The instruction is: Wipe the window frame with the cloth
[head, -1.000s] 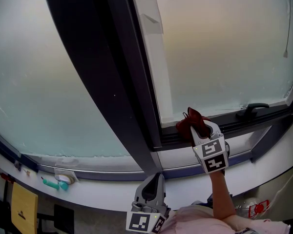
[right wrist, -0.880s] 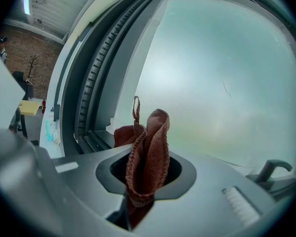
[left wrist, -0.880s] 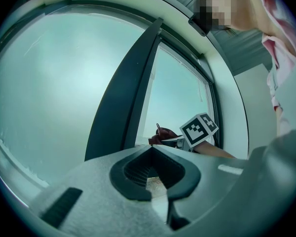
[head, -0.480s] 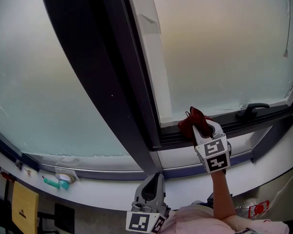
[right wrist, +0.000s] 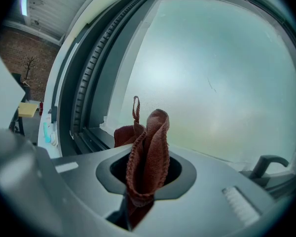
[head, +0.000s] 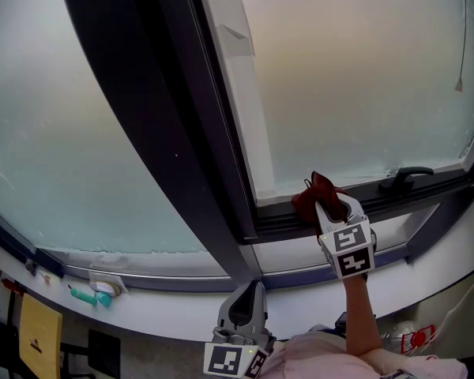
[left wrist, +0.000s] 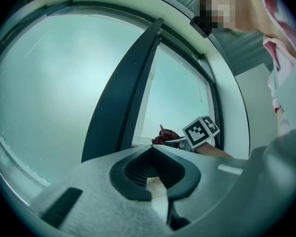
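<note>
Pinching dark-red cloth [head: 310,197] at window frame [head: 383,201] — right gripper [head: 326,208], left gripper [head: 248,289] closed, empty

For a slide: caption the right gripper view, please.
Right gripper shut on a reddish-brown cloth, facing the frosted window.

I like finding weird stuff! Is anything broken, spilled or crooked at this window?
Nothing stands out. The cloth is just bunched up in the right gripper, against the window frame. The left gripper is held low, shut and empty.
</note>
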The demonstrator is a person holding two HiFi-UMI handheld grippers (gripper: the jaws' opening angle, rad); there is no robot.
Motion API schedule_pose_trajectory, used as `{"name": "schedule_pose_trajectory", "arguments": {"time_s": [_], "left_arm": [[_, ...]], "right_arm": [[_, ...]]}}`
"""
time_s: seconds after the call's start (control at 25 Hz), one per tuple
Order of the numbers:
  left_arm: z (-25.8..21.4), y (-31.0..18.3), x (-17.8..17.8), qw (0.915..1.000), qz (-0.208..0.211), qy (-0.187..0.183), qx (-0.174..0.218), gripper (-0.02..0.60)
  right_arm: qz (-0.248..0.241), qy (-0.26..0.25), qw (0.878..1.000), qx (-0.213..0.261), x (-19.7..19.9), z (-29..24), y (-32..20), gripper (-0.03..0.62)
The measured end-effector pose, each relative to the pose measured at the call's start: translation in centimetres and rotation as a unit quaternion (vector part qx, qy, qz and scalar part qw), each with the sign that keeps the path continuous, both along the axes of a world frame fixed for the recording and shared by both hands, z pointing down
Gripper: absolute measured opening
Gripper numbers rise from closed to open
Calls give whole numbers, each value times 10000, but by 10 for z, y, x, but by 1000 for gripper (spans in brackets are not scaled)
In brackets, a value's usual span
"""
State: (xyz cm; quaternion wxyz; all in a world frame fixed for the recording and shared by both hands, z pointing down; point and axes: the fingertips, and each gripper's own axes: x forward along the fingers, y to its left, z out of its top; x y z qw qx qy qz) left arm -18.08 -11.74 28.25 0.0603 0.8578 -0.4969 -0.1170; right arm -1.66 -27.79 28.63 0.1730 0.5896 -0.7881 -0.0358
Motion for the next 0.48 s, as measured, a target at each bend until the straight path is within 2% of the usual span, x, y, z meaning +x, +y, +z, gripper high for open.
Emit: {"name": "schedule_pose_trajectory", "arguments": {"time_s": [0.48], "left_arm": [[1,1,9,10000,42,-1,-26,-5]], "right_arm": [[31,-51,10000,38,12,0,1,74]]}}
